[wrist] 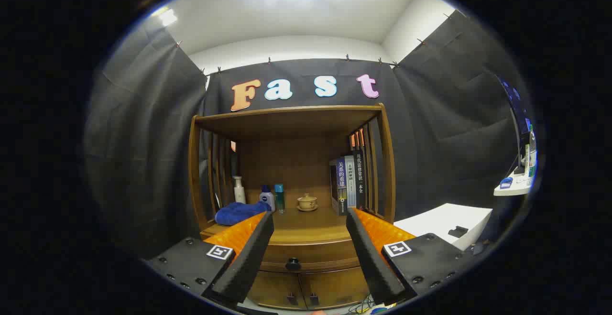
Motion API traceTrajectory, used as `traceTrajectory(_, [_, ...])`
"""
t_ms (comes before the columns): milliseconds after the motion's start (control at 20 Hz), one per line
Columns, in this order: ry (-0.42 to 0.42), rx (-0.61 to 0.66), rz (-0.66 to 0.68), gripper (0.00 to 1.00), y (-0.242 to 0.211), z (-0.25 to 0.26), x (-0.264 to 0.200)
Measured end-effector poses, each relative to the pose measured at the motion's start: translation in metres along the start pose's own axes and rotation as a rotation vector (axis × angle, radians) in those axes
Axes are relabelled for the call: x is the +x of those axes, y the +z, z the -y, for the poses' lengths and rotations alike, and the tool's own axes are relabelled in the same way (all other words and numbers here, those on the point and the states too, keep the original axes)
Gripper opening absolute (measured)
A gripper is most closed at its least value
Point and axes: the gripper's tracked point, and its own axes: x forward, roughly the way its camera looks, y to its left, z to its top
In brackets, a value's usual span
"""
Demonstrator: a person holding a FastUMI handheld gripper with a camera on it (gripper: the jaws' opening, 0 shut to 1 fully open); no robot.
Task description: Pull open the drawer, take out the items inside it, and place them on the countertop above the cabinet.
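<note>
The tongs [310, 238] are spread wide and grasp nothing, their two fingers framing the wooden cabinet [291, 181] from a little way off. The drawer [311, 256] sits closed under the worktop [306, 226], its small dark knob [293, 263] between the fingers and beyond them, so whatever lies inside is hidden. The knob is small and round, so I judge the main risk to be a grip that lands off-centre and slips off as the pull begins, or a pull at an angle that jams the drawer. The worktop is already crowded: a blue cloth [239, 212] by the left finger, bottles [267, 196], a lidded cup [307, 202] and books [346, 181], so a careless set-down could topple a bottle or nudge the cup
</note>
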Motion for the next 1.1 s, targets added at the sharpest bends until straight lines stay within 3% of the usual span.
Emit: traceTrajectory(1100, [0.000, 0.005, 0.016, 0.98, 0.0030, -0.0007, 0.0004])
